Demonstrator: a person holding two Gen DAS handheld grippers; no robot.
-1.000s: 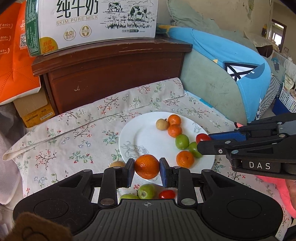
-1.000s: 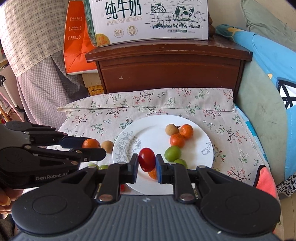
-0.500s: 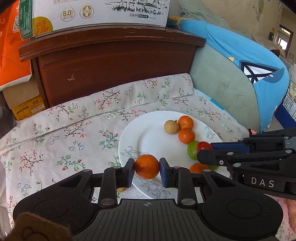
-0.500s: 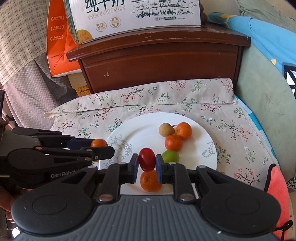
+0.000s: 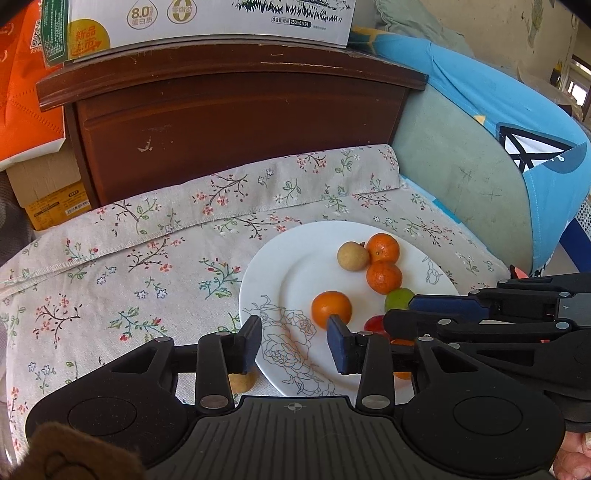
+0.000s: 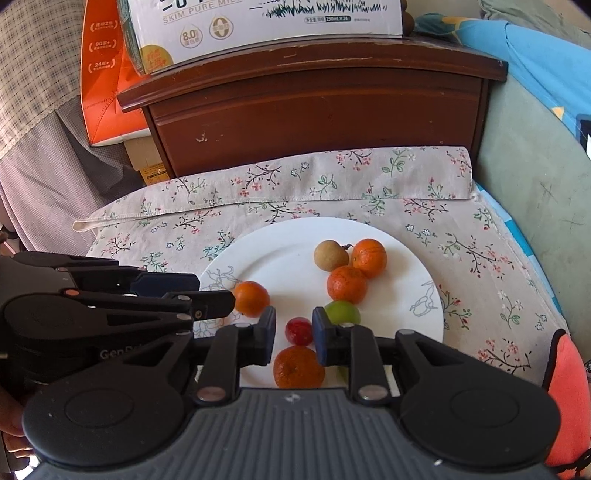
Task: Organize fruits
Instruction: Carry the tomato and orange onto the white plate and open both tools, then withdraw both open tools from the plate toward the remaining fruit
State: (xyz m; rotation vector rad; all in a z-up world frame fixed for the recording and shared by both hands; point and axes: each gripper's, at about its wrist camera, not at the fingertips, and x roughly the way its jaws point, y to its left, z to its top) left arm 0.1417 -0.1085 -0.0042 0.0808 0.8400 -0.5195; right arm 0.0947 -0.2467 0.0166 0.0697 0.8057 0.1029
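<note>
1. We see a white plate [image 6: 406, 258] on a floral cloth [image 6: 480, 229]; behind it a wooden cabinet [image 6: 314, 110] with a milk carton [image 6: 258, 26] on top.
2. Left gripper [image 5: 293, 341]: jaws have just been opening and stand apart, nothing between the pads; the orange [image 5: 331, 309] it let go sits on the plate just ahead of the right pad, whether touching it we cannot tell.
3. Right gripper [image 6: 294, 336]: jaws nearly closed but a gap shows each side of the red tomato [image 6: 299, 331]; the tomato rests on the plate between the pads, not pressed.
4. From the right wrist view the left gripper [image 6: 225, 301] comes in from the left, its tip just beside the released orange [image 6: 251, 298].
5. Plate contents, far side: a tan longan [image 6: 331, 254] touching two oranges [image 6: 369, 257]; below them a green fruit [image 6: 341, 312] by the right pad; another orange [image 6: 298, 367] at the near rim, under the right gripper.
6. Off the plate, a tan fruit [image 5: 242, 382] lies on the cloth beneath the left gripper's left finger.
</note>
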